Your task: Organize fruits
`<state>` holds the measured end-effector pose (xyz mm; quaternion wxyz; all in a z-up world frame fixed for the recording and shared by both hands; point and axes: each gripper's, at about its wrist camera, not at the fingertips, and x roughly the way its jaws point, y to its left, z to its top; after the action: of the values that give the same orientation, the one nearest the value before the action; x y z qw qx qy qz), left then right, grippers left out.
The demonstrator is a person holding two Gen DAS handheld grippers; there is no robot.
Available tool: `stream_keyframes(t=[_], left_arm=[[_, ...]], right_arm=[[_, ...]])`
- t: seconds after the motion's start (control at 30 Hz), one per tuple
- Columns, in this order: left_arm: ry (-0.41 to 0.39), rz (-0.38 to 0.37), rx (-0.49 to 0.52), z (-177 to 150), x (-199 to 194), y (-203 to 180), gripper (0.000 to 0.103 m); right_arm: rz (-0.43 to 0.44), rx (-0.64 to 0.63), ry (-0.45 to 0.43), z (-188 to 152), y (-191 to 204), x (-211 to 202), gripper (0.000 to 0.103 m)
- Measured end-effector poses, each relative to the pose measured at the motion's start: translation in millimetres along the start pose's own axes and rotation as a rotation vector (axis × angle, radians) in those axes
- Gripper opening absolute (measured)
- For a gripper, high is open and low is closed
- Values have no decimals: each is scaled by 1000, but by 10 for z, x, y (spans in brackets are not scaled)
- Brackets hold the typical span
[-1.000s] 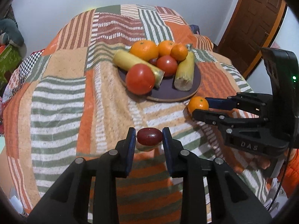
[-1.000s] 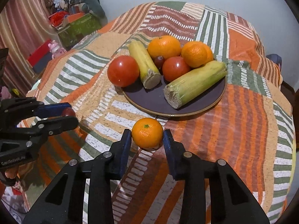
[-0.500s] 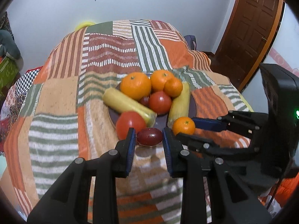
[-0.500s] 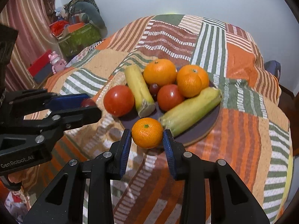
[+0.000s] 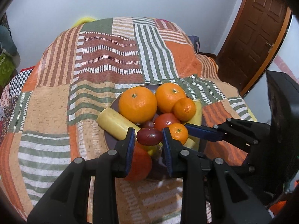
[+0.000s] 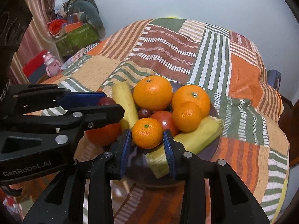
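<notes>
The left gripper [image 5: 149, 136] is clamped on a dark red plum [image 5: 149, 136], pinched across its short width so the smooth skin cannot roll out, and holds it above the near edge of the plate [image 5: 114, 104]. The right gripper [image 6: 147, 138] is closed on a small mandarin [image 6: 147, 133], held just beside the plum and likewise over the near side of the plate. Both pieces sit at the fingertips rather than deep between the fingers — probably so each can be let go cleanly into a gap.

The plate stands on the patchwork cloth [image 5: 108, 59] and is already crowded: two large oranges [image 5: 138, 104] at its far side, a tomato [image 6: 164, 120] in its middle, two pale yellow sticks [image 6: 124, 100] slanting along its sides, a big red tomato [image 5: 140, 165] at its near left rim. Little bare plate shows, so the last two fruits will likely have to rest against others — a release from low down seems wise, lest something roll off onto the cloth.
</notes>
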<state>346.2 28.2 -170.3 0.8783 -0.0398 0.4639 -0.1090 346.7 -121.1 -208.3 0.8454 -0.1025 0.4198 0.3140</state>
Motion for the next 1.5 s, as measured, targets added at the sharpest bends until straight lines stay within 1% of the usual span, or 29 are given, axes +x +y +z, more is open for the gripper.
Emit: stream_keyframes(t=[0.13,0.2,0.27,0.33,0.43,0.5,0.67,0.77,0.87,0.93,1.03,1.2,1.3,1.33,1.4,1.43,1.47,1.5], left_arm=[[30,13,10,8,145,16,29],[45,5,1,15,186,33,30],[58,-3,-17,12,207,62,41],[50,-2,-28,2,186,86,45],[37,8,-29,-17,90,80,45],[19,10,-30,-24,-13,85,45],[-69,30,-35,-38,-430,32,45],[-151,45,-32,-70,-808,-58,45],[-219,69,-14,-110,-1141,-171,45],[-279,85,-5,-163,-1439,-279,45],[-364,91,-4,-235,-1836,-415,45],[-498,111,7,-415,-2479,-631,45],[-556,105,12,-524,-2775,-726,45],[-572,104,19,-562,-2868,-762,47],[-602,115,28,-631,-3007,-816,55],[-621,121,33,-671,-3074,-844,60],[-636,127,39,-706,-3129,-872,63],[-646,133,44,-726,-3165,-895,64]], right_arm=[[16,15,-10,1,-40,9,32],[18,12,-8,1,-47,10,33],[17,17,2,-8,-57,19,35],[13,15,1,-21,-61,4,36],[5,23,-3,-23,-71,-49,40],[3,27,-12,-24,-83,-114,40],[-12,42,-61,-20,-95,-400,40],[-28,56,-115,-15,-82,-689,40],[-46,68,-194,-18,-30,-1082,40],[-61,76,-246,-28,15,-1314,40],[-81,76,-342,-67,130,-1768,40],[-101,72,-485,-174,345,-2375,41],[-118,88,-562,-239,453,-2637,46],[-121,91,-588,-271,489,-2724,49],[-128,93,-622,-315,536,-2835,54],[-134,94,-636,-335,559,-2877,59],[-139,95,-650,-351,574,-2910,62],[-146,97,-661,-367,577,-2930,68]])
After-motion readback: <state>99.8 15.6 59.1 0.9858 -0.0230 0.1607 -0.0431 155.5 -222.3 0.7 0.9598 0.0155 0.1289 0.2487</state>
